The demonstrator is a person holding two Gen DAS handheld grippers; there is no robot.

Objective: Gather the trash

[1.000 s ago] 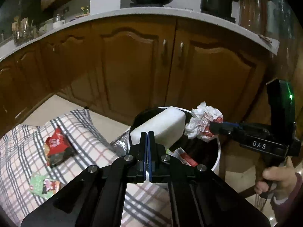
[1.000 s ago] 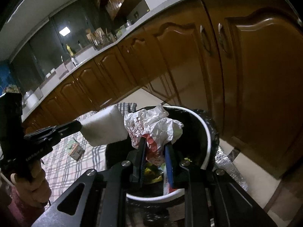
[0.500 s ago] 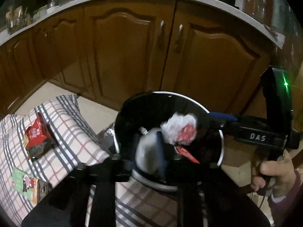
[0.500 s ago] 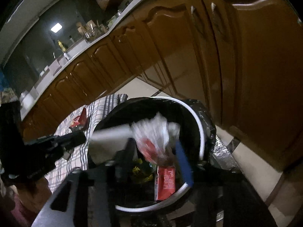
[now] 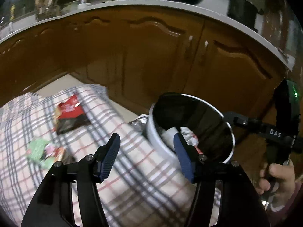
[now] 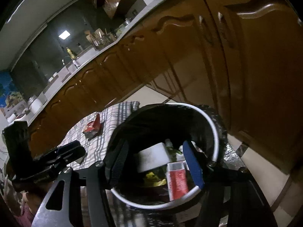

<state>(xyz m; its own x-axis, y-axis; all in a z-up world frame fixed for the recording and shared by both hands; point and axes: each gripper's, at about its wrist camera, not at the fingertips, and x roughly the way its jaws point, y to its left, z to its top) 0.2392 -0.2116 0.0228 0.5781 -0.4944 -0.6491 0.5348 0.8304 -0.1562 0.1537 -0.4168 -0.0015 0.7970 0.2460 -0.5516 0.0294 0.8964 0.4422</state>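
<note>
Lying tilted in bin [image 6: 215, 132]: white block [image 6: 153, 156]

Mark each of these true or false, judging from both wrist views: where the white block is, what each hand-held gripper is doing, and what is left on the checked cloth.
1. The white block lies inside the bin. True.
2. The left hand-held gripper is clamped on the white block. False: its jaws stand wide apart and hold nothing.
3. A red snack wrapper lies on the checked cloth. True.
4. The bin has a red rim. False: the rim is white, with a black liner inside.
5. The right hand-held gripper is open over the bin. True.
</note>
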